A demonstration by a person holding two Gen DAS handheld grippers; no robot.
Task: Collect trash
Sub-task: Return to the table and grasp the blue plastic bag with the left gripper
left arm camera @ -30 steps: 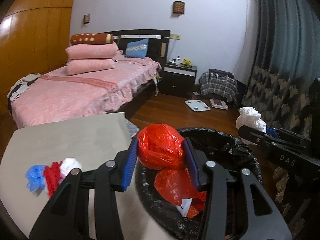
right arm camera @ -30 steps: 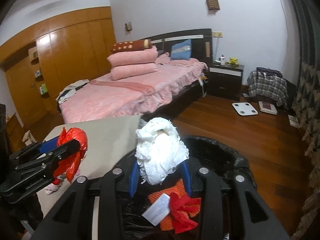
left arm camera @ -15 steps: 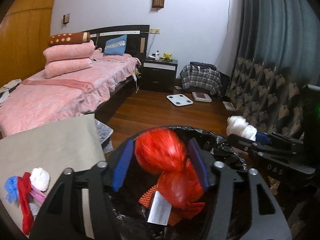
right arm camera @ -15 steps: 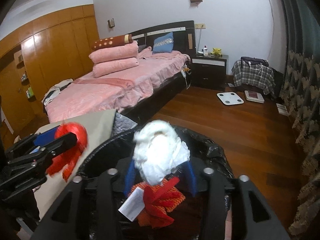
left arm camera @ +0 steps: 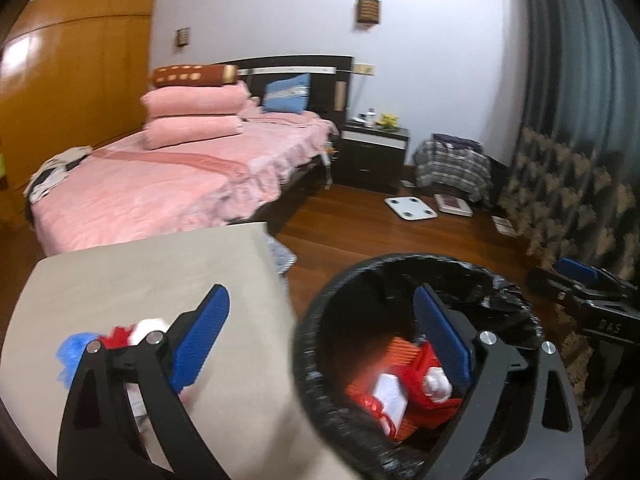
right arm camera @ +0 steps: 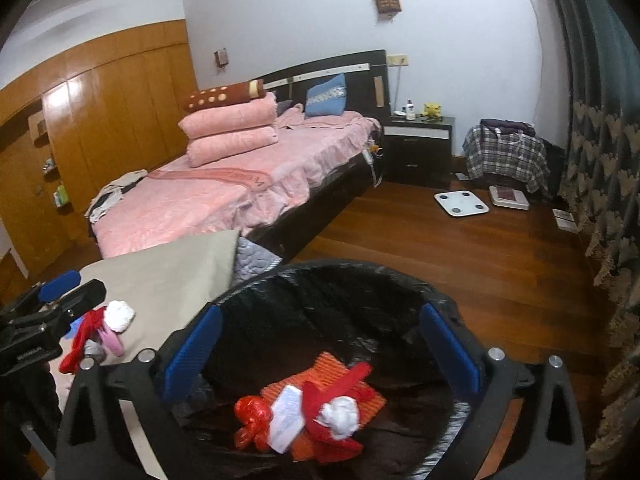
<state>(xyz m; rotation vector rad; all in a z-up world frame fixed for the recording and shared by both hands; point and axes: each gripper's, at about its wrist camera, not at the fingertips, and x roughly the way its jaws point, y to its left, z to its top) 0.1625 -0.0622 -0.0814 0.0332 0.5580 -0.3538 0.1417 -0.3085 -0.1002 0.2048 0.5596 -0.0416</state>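
Over the round black-lined trash bin point(right arm camera: 336, 280), the right gripper point(right arm camera: 320, 356) hangs with jaws wide and empty; red and white crumpled trash point(right arm camera: 316, 412) lies at the bin bottom. Beside it, the left gripper point(left arm camera: 320, 340) straddles the bin rim and the beige tabletop point(left arm camera: 140, 280), jaws likewise wide, holding nothing. Remaining crumpled red, white and blue scraps point(right arm camera: 104, 332) sit on the table. Recommended: approach the pile low, centre one scrap between the pads, close firmly before lifting.
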